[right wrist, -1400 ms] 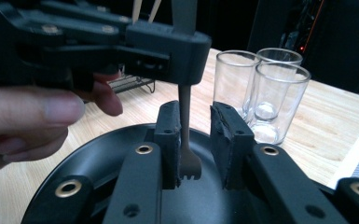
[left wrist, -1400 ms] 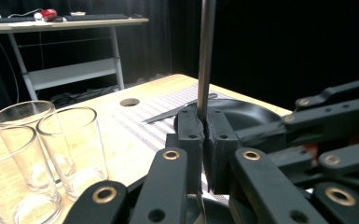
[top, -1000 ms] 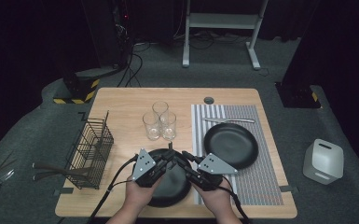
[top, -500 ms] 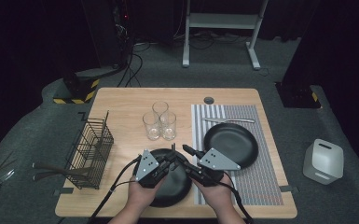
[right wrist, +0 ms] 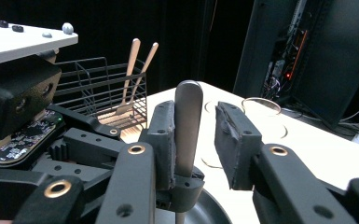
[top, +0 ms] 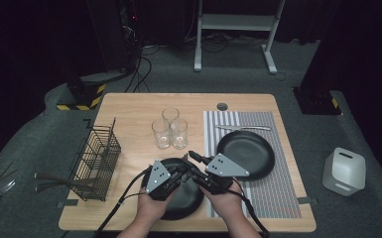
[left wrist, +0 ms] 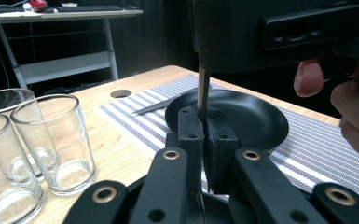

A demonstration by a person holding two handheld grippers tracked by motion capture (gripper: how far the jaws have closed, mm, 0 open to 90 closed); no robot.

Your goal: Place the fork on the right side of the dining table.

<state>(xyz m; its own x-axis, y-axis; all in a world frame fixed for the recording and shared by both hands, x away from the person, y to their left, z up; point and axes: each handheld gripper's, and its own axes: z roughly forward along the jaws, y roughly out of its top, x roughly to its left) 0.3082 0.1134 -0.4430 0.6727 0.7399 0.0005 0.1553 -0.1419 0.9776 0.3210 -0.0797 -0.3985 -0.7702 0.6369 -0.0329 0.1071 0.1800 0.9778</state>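
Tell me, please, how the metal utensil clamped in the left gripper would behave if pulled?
The utensil looks like thin, straight metal: probably stiff and light. Its smooth handle may slip between pads. Clamped low by the left gripper, it could pivot if nudged sideways.

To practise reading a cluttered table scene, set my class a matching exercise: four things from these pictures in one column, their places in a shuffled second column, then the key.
Things:
1. three clear glasses
2. wooden utensils
3. metal utensil handle
4. knife

Places:
A. standing in the wire basket
B. on the striped mat, beyond the black plate
C. clamped upright in the left gripper
D. grouped on the bare wooden table

Pairs: 1-D, 2-A, 3-C, 4-B
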